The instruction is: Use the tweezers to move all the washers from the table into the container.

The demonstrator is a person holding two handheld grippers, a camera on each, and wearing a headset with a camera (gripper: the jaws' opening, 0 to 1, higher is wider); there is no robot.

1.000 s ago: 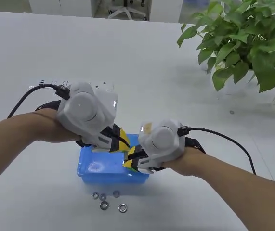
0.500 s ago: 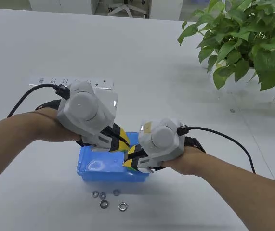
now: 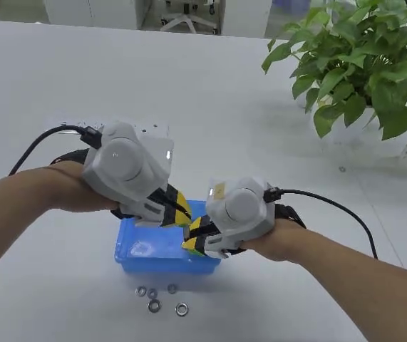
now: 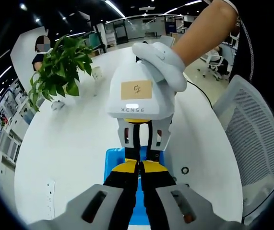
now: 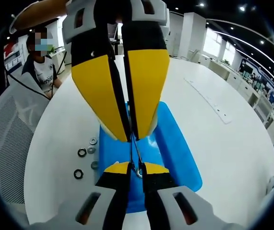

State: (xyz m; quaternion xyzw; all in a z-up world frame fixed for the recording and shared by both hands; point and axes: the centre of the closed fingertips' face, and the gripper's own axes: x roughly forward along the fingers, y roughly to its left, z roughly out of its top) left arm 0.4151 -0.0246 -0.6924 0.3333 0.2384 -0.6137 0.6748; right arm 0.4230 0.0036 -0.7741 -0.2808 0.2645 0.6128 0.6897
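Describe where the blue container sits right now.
In the head view the blue container lies low and centre on the white table, directly beneath the left claw and right claw, with loose washers just nearer the person.

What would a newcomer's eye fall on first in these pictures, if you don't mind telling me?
The left gripper and right gripper meet tip to tip just above a bright blue container on the white table. A few small washers lie loose beside it, on the person's side, and a leafy green plant stands at the far right.
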